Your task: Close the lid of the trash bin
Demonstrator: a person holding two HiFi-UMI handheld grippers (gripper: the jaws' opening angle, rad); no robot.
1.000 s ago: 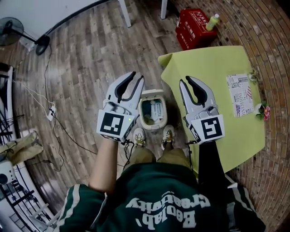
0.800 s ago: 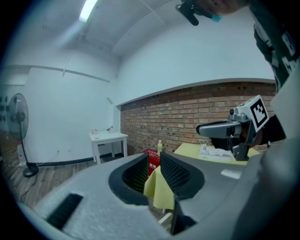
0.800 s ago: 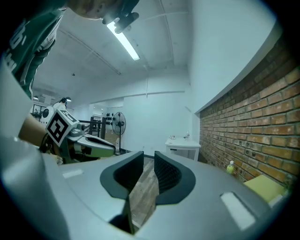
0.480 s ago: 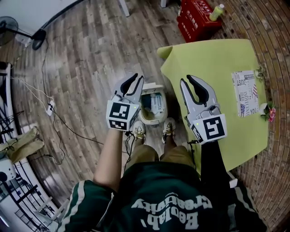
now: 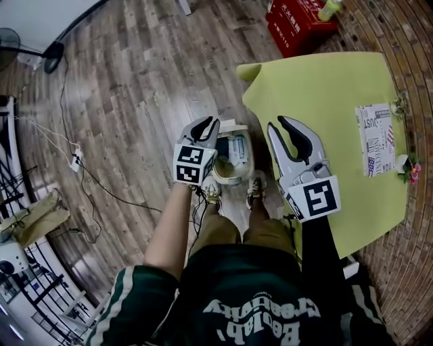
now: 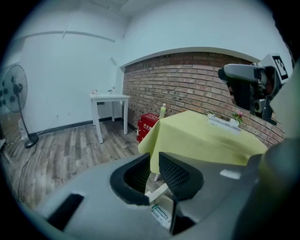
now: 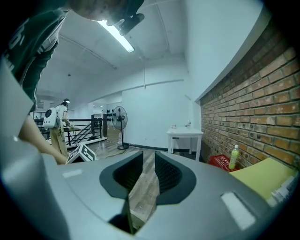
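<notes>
A small cream trash bin (image 5: 227, 180) stands on the wood floor by the person's feet, lid up, with rubbish showing inside. My left gripper (image 5: 207, 128) hangs low at the bin's left rim, pointing down over it. Its jaws have just been closing to a narrow gap and nothing is between them. Through that gap in the left gripper view (image 6: 154, 161) I see the bin's cream edge (image 6: 158, 191). My right gripper (image 5: 289, 132) is held higher, to the right of the bin by the table. Its jaws (image 7: 149, 161) have just been opening and are empty.
A table under a yellow-green cloth (image 5: 325, 101) stands right of the bin, with a printed card (image 5: 376, 138) on it. Beyond it sits a red crate (image 5: 298, 23) with a green bottle (image 5: 329, 8). Cables (image 5: 74, 157) trail over the floor at the left. The person's shoes (image 5: 211, 192) touch the bin's near side.
My left gripper has dropped from chest height down to the bin's left rim and its jaws have narrowed. The right gripper has sunk a little.
</notes>
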